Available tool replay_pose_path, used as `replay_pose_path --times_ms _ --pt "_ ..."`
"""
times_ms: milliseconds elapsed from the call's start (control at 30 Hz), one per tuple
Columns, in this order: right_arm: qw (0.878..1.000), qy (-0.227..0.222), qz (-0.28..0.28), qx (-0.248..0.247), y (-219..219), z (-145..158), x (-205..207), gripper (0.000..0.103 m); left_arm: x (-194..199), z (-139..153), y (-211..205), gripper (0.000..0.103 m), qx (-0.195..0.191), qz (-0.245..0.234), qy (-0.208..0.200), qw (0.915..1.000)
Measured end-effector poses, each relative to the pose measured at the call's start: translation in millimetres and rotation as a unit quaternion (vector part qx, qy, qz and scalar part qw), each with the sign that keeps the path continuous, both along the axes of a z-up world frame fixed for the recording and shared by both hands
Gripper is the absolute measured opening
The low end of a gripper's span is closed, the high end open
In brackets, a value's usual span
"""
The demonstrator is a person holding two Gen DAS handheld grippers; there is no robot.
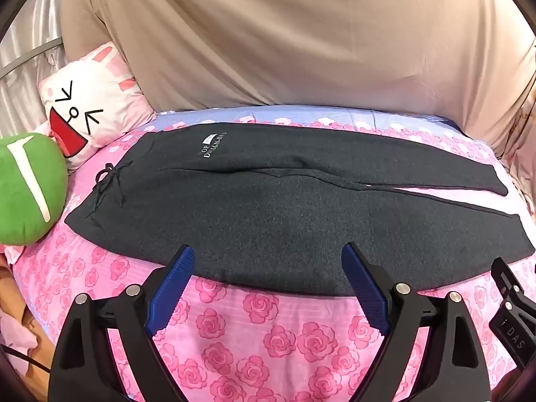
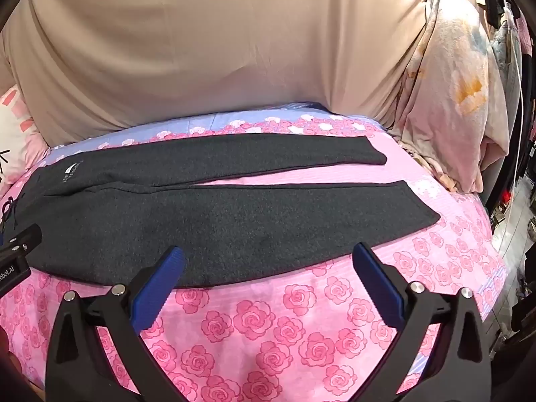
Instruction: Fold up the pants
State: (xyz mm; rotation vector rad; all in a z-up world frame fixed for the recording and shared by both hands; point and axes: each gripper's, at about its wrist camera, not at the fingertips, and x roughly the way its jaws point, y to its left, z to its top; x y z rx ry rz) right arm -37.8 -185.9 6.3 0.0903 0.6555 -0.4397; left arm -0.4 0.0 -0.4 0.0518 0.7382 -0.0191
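Lying flat across the bed [image 1: 254,331], the pants [image 1: 268,207] are spread full length, waistband and drawstring [image 1: 109,181] toward the left, the two legs [image 2: 301,181] running right with a thin strip of sheet showing between them, a layout that looks meant to give a clean first fold, which is not yet begun. The near edge of the near leg sits just ahead of both claws. The left claw [image 1: 268,288] is wide and empty, angled down at that edge; the right claw [image 2: 268,284] is likewise wide and empty, further along the leg, likely placed so both can pinch the edge together. Pillows [image 1: 90,114] sit beyond the waistband, a beige cloth [image 1: 301,33] behind
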Motion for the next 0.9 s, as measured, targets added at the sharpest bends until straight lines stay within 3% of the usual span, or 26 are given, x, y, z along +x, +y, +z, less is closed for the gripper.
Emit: replay_pose_path --times_ms 100,900 --pt "1.0 0.018 0.001 -0.012 7.3 -2.9 6.7 0.098 -0.1 -0.3 0.9 0.086 0.001 0.006 0.001 1.0" --pt "1.0 0.015 0.001 0.0 1.4 -9.4 5.4 0.098 4.9 -2.4 -0.3 0.086 0.009 -0.002 0.001 1.0"
